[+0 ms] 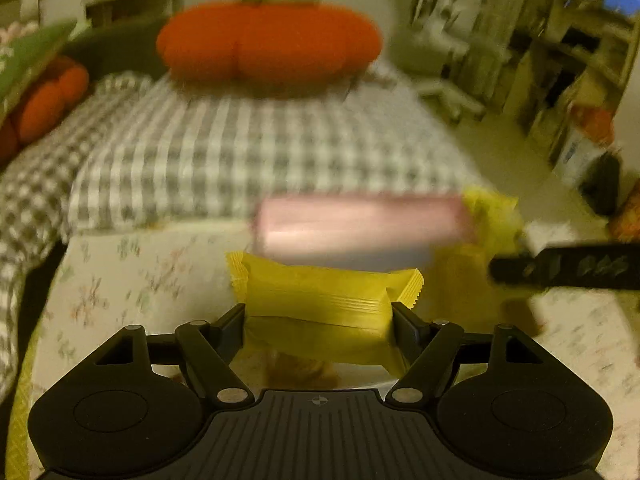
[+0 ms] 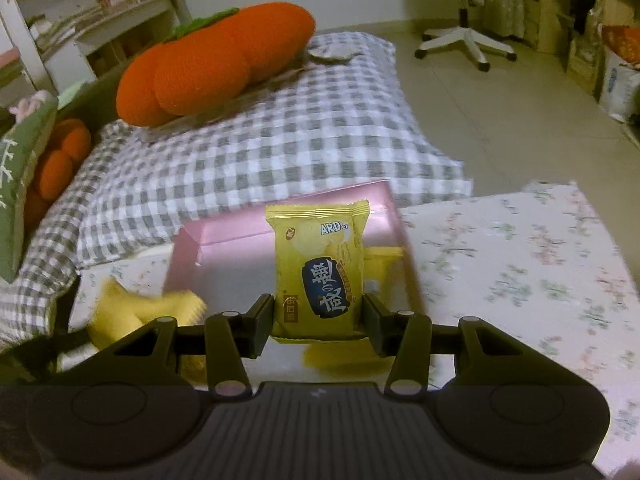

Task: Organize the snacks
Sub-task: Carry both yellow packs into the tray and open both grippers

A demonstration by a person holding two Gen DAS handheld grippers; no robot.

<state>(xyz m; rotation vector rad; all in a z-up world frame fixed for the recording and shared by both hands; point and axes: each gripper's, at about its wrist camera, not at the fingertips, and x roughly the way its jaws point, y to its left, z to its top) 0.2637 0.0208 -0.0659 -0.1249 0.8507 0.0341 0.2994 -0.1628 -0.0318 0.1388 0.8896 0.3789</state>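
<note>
My left gripper (image 1: 318, 314) is shut on a yellow snack packet (image 1: 320, 304), held sideways above the flowered table (image 1: 140, 272). A pink box (image 1: 360, 228) lies just beyond it, blurred. My right gripper (image 2: 318, 318) is shut on another yellow snack packet (image 2: 320, 268) with a dark blue label, held upright in front of the open pink box (image 2: 224, 248). In the left wrist view the right gripper's finger (image 1: 568, 266) reaches in from the right with its yellow packet (image 1: 492, 216). In the right wrist view the left-held packet (image 2: 136, 312) shows blurred at lower left. Another yellow packet (image 2: 382, 258) lies in the box.
A grey checked cushion (image 2: 260, 148) lies behind the table, with an orange pumpkin pillow (image 2: 212, 64) on it. A green pillow (image 2: 24, 172) is at the left. An office chair (image 2: 464, 12) and shelves (image 2: 580, 20) stand on the tiled floor at the right.
</note>
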